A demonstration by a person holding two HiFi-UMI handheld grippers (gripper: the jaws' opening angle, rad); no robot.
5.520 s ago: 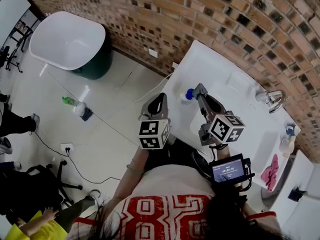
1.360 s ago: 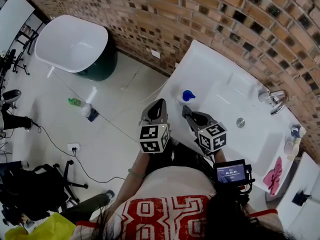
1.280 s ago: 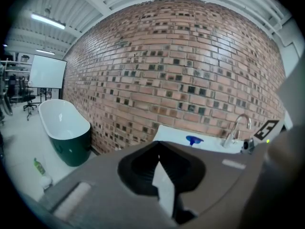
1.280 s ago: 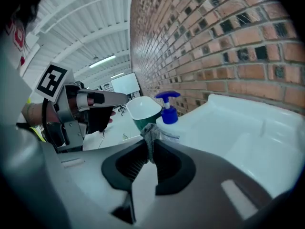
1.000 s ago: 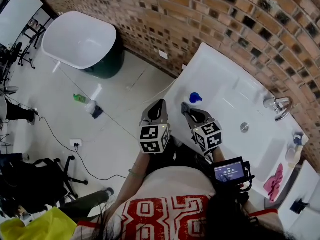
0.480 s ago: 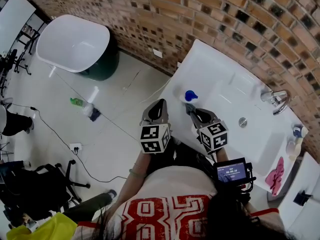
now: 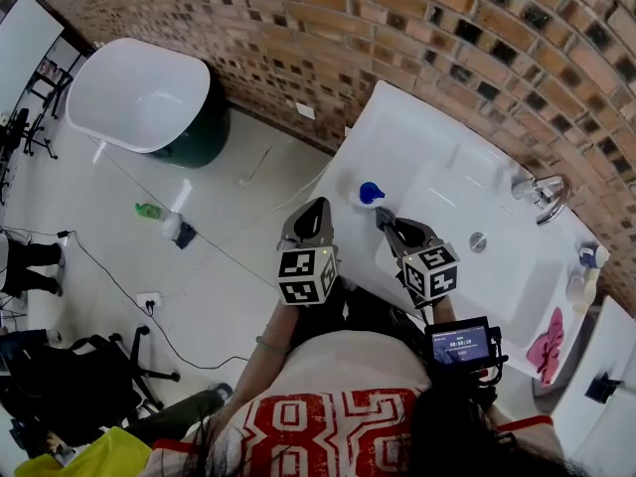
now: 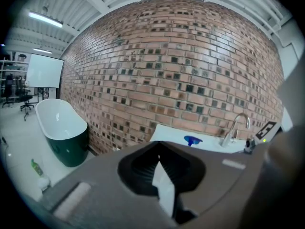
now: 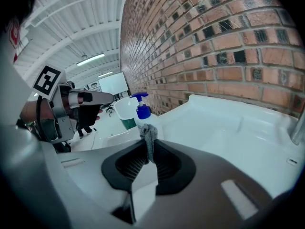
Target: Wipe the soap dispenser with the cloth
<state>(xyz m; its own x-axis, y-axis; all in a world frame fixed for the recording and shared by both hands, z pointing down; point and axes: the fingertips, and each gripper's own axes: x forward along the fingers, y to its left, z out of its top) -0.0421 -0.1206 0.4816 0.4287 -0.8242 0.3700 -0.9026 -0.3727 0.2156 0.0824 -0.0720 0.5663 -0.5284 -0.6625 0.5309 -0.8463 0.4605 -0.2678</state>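
My r. claw (image 9: 147, 149): clamped on crumpled grey cloth (image 9: 148, 133), near side of blue-pump white soap dispenser (image 9: 142, 109); wipe looks pending. L. claw (image 8: 158, 149): closed, empty.

The soap dispenser (image 9: 141, 111) has a blue pump; the cloth (image 9: 148, 136) is grey. The sink (image 7: 437, 167) is white, the wall (image 7: 397, 28) red-brown brick with dark gaps.
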